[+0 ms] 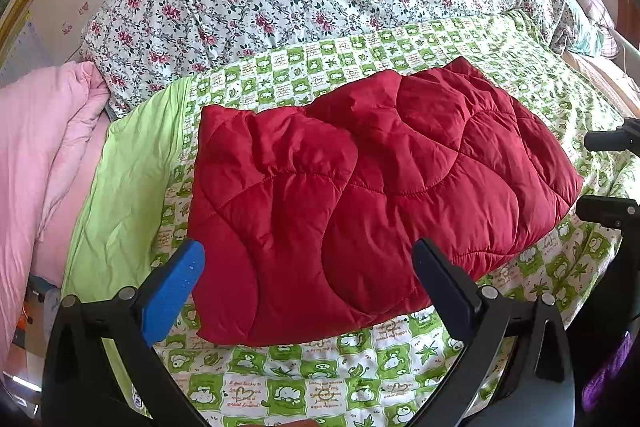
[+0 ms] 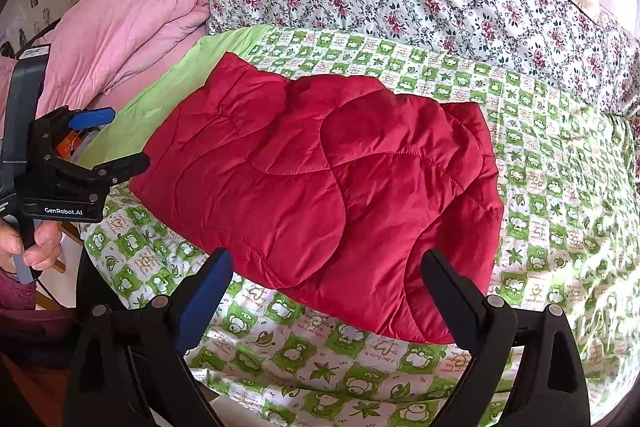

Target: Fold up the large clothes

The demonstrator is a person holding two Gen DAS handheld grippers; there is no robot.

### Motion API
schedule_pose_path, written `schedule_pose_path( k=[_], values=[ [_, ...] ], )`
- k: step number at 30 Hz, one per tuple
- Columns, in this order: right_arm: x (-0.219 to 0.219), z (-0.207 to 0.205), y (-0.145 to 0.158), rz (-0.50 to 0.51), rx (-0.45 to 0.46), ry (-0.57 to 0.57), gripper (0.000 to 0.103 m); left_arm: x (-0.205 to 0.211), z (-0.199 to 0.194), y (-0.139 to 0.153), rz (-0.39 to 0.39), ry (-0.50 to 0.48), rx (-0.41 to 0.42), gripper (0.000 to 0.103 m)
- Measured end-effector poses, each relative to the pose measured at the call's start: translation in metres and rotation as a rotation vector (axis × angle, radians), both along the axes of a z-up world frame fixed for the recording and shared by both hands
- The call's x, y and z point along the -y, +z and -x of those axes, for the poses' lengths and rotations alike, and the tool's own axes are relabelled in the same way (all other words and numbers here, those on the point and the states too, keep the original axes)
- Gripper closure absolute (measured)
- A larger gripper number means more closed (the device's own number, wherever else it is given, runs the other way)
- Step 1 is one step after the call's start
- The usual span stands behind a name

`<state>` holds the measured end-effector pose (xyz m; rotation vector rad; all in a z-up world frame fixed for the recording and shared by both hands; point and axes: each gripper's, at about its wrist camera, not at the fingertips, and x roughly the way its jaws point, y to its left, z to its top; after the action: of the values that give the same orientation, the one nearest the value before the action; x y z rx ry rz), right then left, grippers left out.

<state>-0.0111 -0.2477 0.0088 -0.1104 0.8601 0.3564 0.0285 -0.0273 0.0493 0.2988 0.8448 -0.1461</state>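
Evidently a red quilted jacket [image 1: 376, 195] is lying already folded into a thick bundle on the green checked sheet [image 1: 320, 387] near the bed's front edge; both tongs are hovering just short of it, holding nothing. The left tongs [image 1: 308, 267] are gaping wide, as are the right tongs [image 2: 326, 275]; to finish well, I judge each should be biting deep into the near hem, through all layers, and lifting together so the puffy padding is not springing apart. "GenRobot.AI" is reading clearly on the left tool's body in the right view; the sheet's small printed lettering is staying too fine to read.
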Motion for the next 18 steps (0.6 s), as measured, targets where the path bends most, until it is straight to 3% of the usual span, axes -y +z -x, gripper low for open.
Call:
schedule_pose_path(
  k=[18],
  values=[
    [0.0003,-0.0086,-0.005,0.007,-0.013,0.011,0.007,-0.0035,-0.0071,-0.004,0.004,0.002,-0.01,0.0]
  ],
)
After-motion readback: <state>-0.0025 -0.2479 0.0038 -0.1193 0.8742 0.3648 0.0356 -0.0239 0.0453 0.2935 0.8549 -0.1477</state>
